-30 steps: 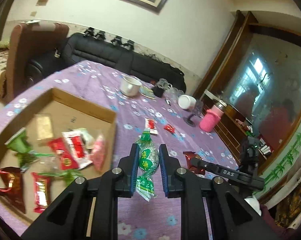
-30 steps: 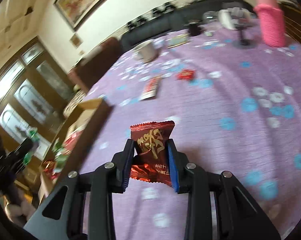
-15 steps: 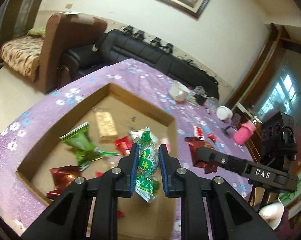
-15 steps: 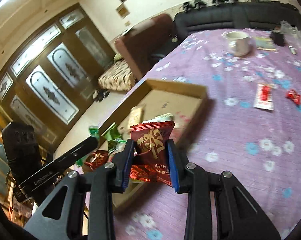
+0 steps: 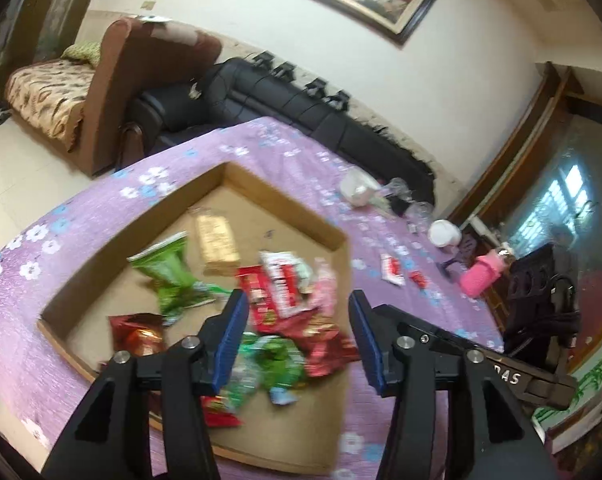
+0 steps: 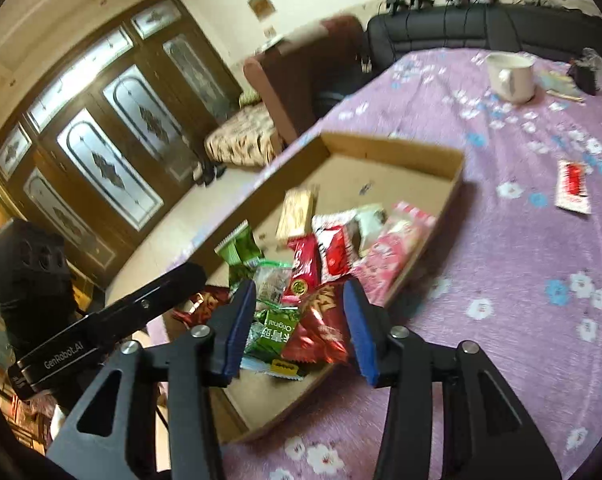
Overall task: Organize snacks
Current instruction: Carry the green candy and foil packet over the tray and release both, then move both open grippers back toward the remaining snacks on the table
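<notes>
In the left wrist view, the left gripper [image 5: 297,324] was seen opening, its blue pads clear of everything; the green candy [image 5: 279,360] gripped half a second earlier lay blurred in the cardboard box [image 5: 333,232] just below the jaws, its print unreadable. The box's near corner was hidden by the fingers. Only here were a pink bottle [image 5: 481,280] and the right gripper's arm, to the right, shown.

In the right wrist view, the right gripper [image 6: 301,320] was likewise opening, and the dark red snack packet [image 6: 321,328] clamped before was seen loose in the box [image 6: 393,148] between the pads, beside a green "Original" packet [image 6: 275,330]. A white mug [image 6: 511,76] was seen far beyond.
</notes>
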Demonstrator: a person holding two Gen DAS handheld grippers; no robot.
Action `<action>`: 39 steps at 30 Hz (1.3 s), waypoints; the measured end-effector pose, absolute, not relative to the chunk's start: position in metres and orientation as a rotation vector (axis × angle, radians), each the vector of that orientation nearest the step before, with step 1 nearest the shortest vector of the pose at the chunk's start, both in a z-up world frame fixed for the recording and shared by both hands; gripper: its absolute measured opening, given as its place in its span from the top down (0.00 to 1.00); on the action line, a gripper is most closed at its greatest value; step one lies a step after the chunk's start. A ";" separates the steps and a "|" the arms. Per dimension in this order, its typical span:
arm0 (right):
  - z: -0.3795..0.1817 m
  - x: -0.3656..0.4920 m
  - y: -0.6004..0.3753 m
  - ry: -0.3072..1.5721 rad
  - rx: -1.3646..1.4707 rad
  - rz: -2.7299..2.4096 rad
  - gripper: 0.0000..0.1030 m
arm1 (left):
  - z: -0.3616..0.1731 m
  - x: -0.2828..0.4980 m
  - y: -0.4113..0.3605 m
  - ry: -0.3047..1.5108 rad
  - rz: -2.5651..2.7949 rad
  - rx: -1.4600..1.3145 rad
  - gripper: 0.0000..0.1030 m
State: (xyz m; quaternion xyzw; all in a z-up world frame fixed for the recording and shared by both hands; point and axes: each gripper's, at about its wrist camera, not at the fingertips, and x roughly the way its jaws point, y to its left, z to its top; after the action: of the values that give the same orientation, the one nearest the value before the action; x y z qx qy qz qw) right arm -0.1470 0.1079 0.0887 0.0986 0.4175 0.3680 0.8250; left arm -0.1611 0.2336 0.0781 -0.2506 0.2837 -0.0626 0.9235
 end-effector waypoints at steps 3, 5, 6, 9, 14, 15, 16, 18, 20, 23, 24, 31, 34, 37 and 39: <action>0.094 -0.158 0.077 0.853 0.249 0.740 0.50 | 0.085 -0.163 0.215 0.580 -0.190 -0.514 0.46; 0.093 -0.164 0.056 0.847 0.264 0.711 0.50 | 0.090 -0.162 0.198 0.590 -0.234 -0.486 0.46; 0.094 -0.165 0.048 0.847 0.262 0.694 0.50 | 0.092 -0.161 0.190 0.594 -0.250 -0.470 0.46; 0.089 -0.168 0.010 0.843 0.282 0.627 0.50 | 0.095 -0.161 0.166 0.617 -0.312 -0.441 0.35; 0.113 -0.159 -0.078 0.842 0.296 0.525 0.50 | 0.097 -0.163 0.131 0.683 -0.342 -0.369 0.28; 0.121 -0.157 -0.090 0.832 0.270 0.497 0.50 | 0.098 -0.164 0.125 0.680 -0.365 -0.357 0.28; 0.135 -0.153 -0.109 0.822 0.212 0.449 0.50 | 0.099 -0.166 0.121 0.675 -0.378 -0.352 0.28; 0.158 -0.149 -0.137 0.818 0.086 0.340 0.50 | 0.099 -0.168 0.114 0.671 -0.428 -0.367 0.28; 0.170 -0.155 -0.155 0.805 0.046 0.286 0.49 | 0.096 -0.165 0.106 0.686 -0.494 -0.409 0.28; 0.164 -0.175 -0.174 0.785 0.130 0.316 0.39 | 0.088 -0.160 0.089 0.725 -0.590 -0.461 0.28; 0.157 -0.179 -0.176 0.786 0.153 0.325 0.39 | 0.085 -0.159 0.082 0.745 -0.598 -0.449 0.28; 0.098 -0.176 -0.194 0.892 0.257 0.303 0.39 | 0.073 -0.155 0.053 0.846 -0.586 -0.382 0.26; 0.093 -0.170 -0.200 0.900 0.267 0.290 0.39 | 0.069 -0.151 0.053 0.882 -0.534 -0.370 0.25; 0.089 -0.165 -0.204 0.915 0.243 0.277 0.39 | 0.060 -0.149 0.056 0.909 -0.581 -0.434 0.25; 0.089 -0.162 -0.207 0.925 0.215 0.264 0.39 | 0.055 -0.147 0.054 0.916 -0.623 -0.471 0.25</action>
State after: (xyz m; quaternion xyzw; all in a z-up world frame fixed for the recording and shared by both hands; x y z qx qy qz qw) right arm -0.1620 -0.2069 0.0886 0.1033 0.4438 0.1267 0.8811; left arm -0.1474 0.0542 0.0546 -0.2214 0.4309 -0.2930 0.8243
